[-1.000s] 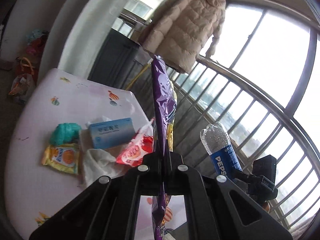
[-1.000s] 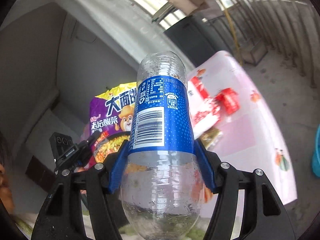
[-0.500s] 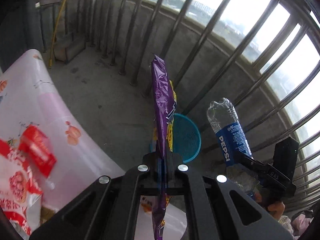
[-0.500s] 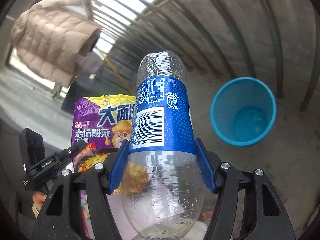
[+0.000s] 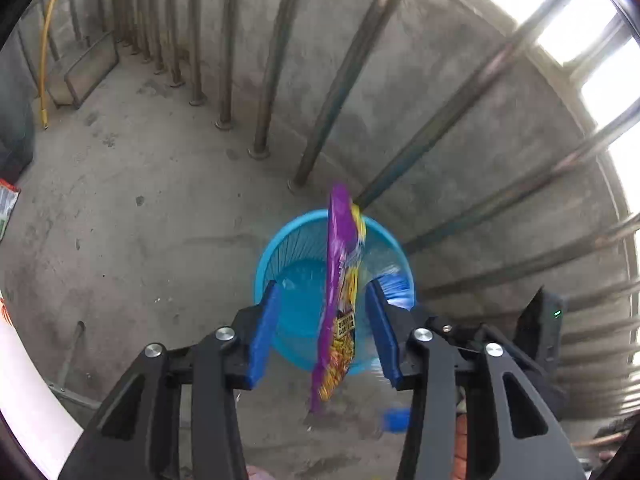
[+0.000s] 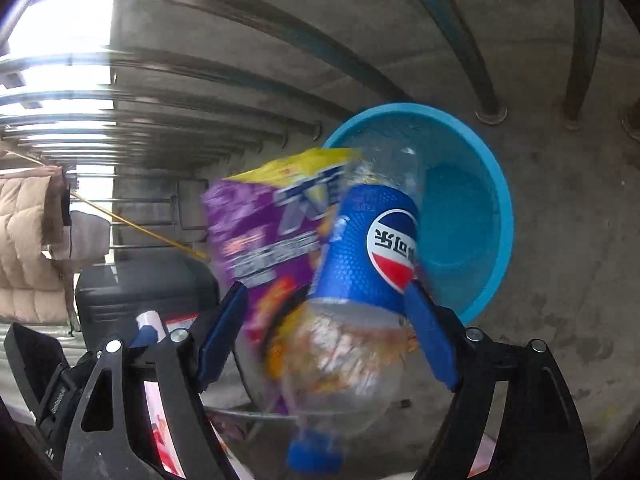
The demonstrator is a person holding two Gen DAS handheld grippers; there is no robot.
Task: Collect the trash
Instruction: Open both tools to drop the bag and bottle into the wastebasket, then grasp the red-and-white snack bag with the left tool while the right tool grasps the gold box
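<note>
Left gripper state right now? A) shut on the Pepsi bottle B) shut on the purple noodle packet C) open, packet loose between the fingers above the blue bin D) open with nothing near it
C: the left gripper has its blue pads wide apart, and the purple instant-noodle packet hangs untouched between them over the round blue plastic bin.

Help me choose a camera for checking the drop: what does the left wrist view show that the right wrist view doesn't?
Only the left wrist view shows the noodle packet edge-on between the open left gripper, directly over the blue bin.

Only the right wrist view shows the Pepsi bottle's logo, its cap pointing down, between the open right gripper, plus a beige jacket and a dark suitcase.

Both show the bin, packet, bottle, concrete floor and railing bars, with packet and bottle motion-blurred.
</note>
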